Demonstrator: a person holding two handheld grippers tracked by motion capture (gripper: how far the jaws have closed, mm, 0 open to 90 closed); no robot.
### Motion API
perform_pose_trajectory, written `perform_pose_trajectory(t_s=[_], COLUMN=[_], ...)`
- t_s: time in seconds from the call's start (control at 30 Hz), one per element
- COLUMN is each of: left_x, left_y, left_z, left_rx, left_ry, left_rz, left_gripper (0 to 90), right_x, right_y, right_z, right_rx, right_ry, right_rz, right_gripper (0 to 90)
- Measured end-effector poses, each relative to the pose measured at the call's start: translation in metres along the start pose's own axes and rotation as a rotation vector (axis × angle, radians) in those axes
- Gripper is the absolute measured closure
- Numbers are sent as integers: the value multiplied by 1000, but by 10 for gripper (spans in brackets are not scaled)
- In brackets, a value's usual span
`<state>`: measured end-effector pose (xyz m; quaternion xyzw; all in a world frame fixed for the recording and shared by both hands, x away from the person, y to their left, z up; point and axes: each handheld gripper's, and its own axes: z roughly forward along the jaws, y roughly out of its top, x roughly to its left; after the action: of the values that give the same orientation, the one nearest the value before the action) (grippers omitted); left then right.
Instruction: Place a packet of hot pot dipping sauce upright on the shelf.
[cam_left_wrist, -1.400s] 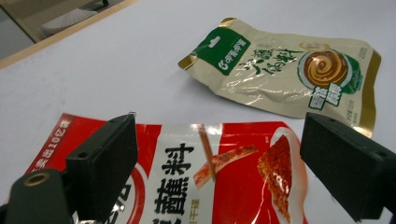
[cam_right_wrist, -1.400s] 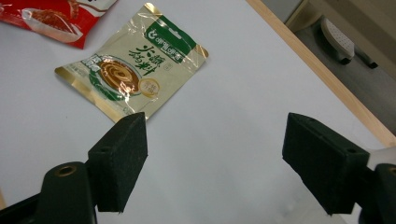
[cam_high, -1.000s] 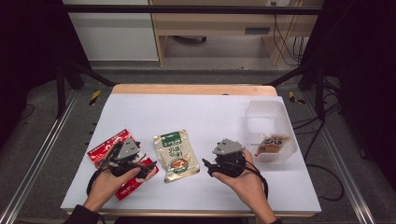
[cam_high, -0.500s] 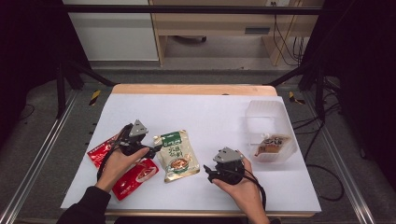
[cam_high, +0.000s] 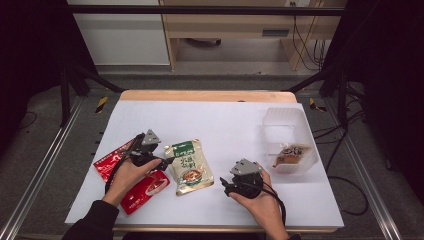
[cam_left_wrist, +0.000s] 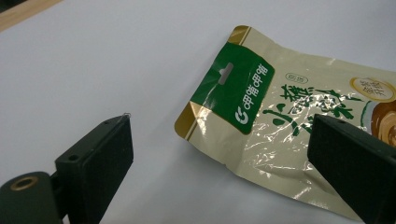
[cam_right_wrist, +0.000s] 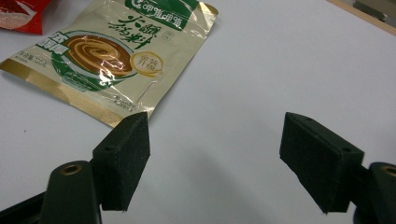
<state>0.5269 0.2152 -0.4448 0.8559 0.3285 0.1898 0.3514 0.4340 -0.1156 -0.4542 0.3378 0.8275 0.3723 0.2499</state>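
left claw: jaws wide apart, low | right claw: jaws wide apart, low

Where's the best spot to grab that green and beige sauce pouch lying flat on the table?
Probably the green header end of the pouch: flat, thin, near the left gripper, whose open jaws already straddle it. Come in low from that end and pinch the edge.
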Motion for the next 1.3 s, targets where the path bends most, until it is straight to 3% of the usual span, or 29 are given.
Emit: perform_pose_trajectory(t_s=[0.37, 0.57, 0.6, 0.73, 0.9, 1.13, 1.3], left_x=[-4, 2, 5, 7, 6, 4, 0], left_y=[-2, -5, -5, -5, -7, -6, -3], left_z=[15, 20, 20, 23, 28, 28, 24], left_rx=[47, 63, 64, 60, 80, 81, 83], left_ry=[-10, 0, -13, -44, -53, -117, -143], left_rz=[7, -19, -42, -61, -61, -68, -50], left_gripper=[87, 90, 92, 124, 154, 260, 363], right_x=[-1, 0, 1, 1, 1, 1, 1], right_y=[-2, -2, -2, -2, -2, -2, -2], right_z=[1, 2, 3, 3, 3, 3, 3], right_rx=[8, 14, 17, 19, 18, 17, 16], right_ry=[6, 15, 17, 22, 26, 27, 27], right_rz=[-3, -7, -10, -9, -6, -8, -7], right_gripper=[249, 249, 249, 249, 249, 249, 249])
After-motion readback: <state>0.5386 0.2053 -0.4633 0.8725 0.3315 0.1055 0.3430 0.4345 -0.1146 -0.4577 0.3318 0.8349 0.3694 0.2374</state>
